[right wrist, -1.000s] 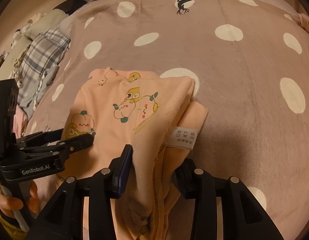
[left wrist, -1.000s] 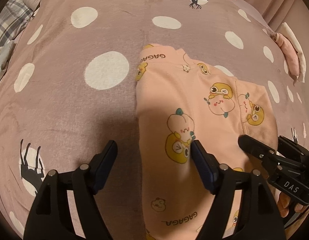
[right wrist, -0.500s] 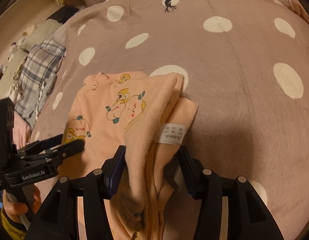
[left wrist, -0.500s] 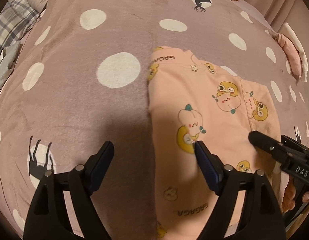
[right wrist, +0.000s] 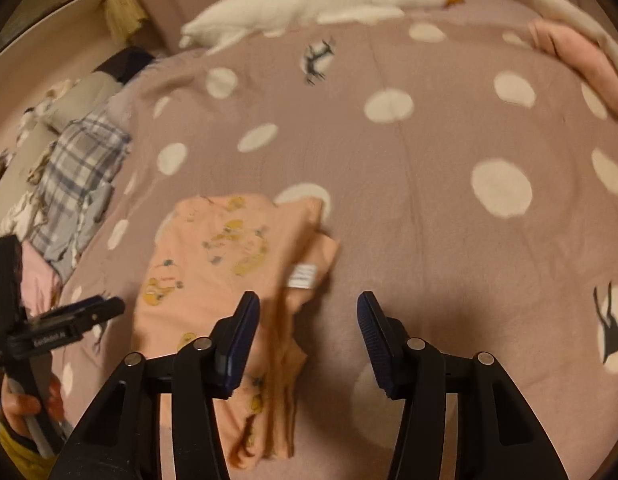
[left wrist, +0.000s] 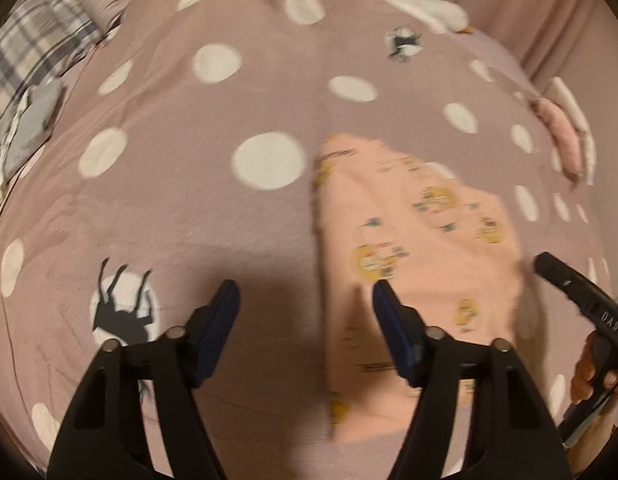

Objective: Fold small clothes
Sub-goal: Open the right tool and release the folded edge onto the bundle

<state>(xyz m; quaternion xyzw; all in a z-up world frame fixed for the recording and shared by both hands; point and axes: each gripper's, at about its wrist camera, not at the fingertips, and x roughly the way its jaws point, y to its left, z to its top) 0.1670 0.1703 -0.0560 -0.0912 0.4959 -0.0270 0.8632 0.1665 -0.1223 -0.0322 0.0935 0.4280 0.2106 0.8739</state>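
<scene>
Fold looks done on the peach cartoon-print garment (right wrist: 213, 280) lying on the polka-dot bed cover (right wrist: 429, 208): left gripper (left wrist: 305, 300) jaws closing on nothing, right gripper (right wrist: 305, 312) apart, empty; next, probably fetch another piece.

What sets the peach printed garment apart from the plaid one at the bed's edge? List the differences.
The peach printed garment lies folded flat, with fairly straight edges, in the middle of the dotted blanket; the plaid garment sits crumpled at the blanket's edge. The peach one carries yellow cartoon prints and a white label; the plaid one is a grey-and-white check. The peach one lies close under both grippers, the plaid one farther off. Neither is gripped.
</scene>
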